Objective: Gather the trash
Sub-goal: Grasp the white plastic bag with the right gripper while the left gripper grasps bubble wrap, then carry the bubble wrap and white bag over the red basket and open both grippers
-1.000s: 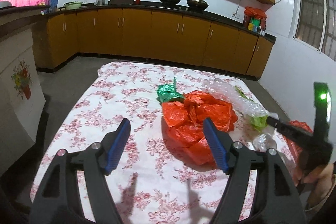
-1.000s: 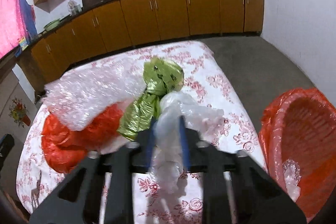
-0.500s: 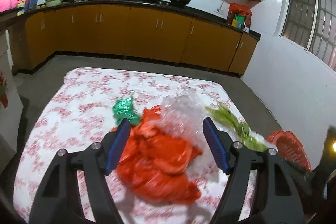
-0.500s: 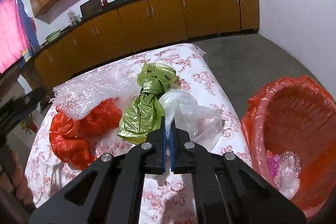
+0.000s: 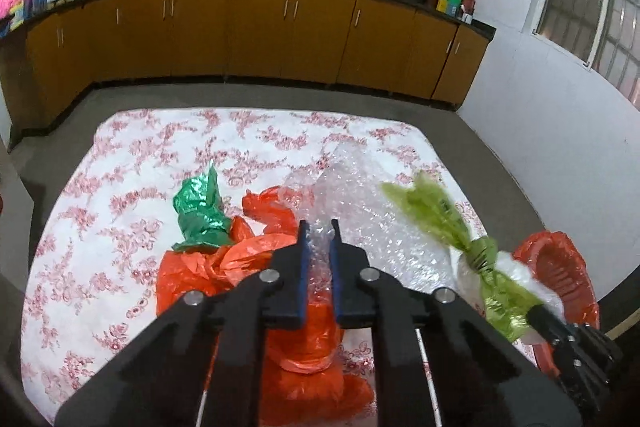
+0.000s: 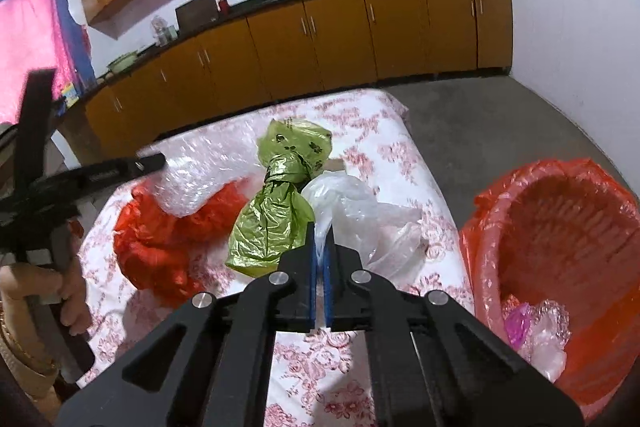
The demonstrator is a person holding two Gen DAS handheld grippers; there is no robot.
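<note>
- Trash lies heaped on the floral table (image 5: 132, 155): bubble wrap (image 5: 360, 211), an orange bag (image 5: 192, 267), a dark green bag (image 5: 200, 211), a light green bag (image 6: 276, 223) and a clear bag (image 6: 360, 211).
- Left gripper (image 5: 318, 235) has just been closing; its jaws now stand narrow, with bubble wrap pinched between the pads. The orange bag sits directly under and to the left of it.
- Right gripper (image 6: 320, 247) is clamped nearly flat on a fold of the clear bag; the light green bag lies just to its left, seemingly tangled with the clear one.
- Bin (image 6: 560, 235), lined in orange, stands off the table edge to the right of the right gripper, already holding a few scraps.
- Risk: the bubble wrap overlaps the orange bag, so lifting it may drag that bag or tip it off the table.
- Risk: only a thin fold of slick film is held on the right; a quick swing could let it slip free short of the bin.
- Risk: the light green bag may ride along and fall off partway to the bin.
</note>
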